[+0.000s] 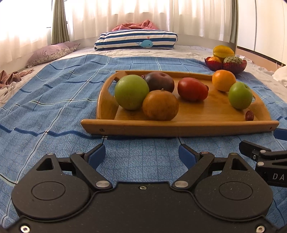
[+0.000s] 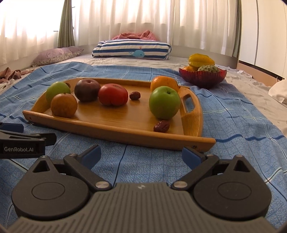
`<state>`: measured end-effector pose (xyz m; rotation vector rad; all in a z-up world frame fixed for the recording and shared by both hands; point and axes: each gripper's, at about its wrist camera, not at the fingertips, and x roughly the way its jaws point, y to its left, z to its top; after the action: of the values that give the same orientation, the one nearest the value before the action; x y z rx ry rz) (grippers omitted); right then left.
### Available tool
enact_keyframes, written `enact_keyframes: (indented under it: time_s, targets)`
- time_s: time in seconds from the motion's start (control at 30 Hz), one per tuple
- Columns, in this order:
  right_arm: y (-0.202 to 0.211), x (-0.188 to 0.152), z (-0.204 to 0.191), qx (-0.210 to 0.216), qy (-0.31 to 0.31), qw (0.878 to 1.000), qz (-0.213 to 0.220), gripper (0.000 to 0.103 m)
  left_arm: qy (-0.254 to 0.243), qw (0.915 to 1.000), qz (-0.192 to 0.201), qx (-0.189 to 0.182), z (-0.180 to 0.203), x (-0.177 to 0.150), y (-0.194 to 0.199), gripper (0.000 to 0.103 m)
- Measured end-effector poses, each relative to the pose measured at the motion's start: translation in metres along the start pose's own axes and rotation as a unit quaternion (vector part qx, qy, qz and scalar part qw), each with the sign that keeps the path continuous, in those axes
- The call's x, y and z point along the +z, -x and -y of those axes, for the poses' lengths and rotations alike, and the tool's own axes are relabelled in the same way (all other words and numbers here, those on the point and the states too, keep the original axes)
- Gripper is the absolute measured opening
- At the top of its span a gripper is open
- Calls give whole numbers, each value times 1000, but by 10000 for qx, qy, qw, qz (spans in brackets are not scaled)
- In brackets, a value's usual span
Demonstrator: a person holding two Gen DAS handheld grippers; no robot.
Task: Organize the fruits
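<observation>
Wooden tray with cut-out handles [image 1: 107,100] sitting on a blue checked cloth [image 1: 53,100] spread over a bed. Fruits lying loose on the tray. On its left side, a big green apple [image 1: 131,91], a brown round pear [image 1: 160,105] touching it in front, and a dark purple plum [image 1: 160,82] just behind. Near the middle, a red tomato-like fruit [image 1: 192,89]. On the right side, a round orange [image 1: 223,80] and a smaller green apple [image 1: 240,95] just in front of it. Two small wrinkly red dates too: one [image 2: 161,126] near the front right corner, the other [image 2: 134,95] beside the red fruit.

Well behind the tray on the right, a red glass bowl [image 2: 202,77] holding a yellow star fruit [image 2: 200,60], a bumpy green fruit [image 2: 209,68] and something orange, mostly hidden.

Left gripper with blue pads [image 1: 141,155] held low over the cloth, just in front of the tray, spread wide apart, holding nothing. Right gripper with blue pads [image 2: 141,155] held the same way near the tray's front right corner, also wide apart and holding nothing. Both side by side, not touching any fruit.

Far back, a blue and white striped pillow with a whale [image 1: 136,39], a purple pillow [image 1: 52,53] and white curtains [image 1: 143,12].
</observation>
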<state>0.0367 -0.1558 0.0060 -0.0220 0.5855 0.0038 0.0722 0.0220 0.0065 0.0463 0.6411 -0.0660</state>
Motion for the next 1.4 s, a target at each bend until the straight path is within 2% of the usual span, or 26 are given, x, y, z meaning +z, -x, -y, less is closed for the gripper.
enact_keyframes:
  time_s: [0.23, 0.5, 0.63, 1.4]
  targets:
    - [-8, -2, 3, -63, -147, 9997, -205, 103, 25, 10000, -3, 1, 1, -3, -5, 91]
    - [-15, -4, -2, -61, 8, 9995, -325, 103, -20, 10000, 48, 32, 3, -7, -7, 95]
    - [-17, -5, -2, -29, -27, 9994, -358, 103, -61, 10000, 60, 10, 5, -10, -8, 103]
    - [-16, -9, -2, -44, -54, 9997, -254, 103, 18, 9999, 116, -107, 2, -15, -6, 103]
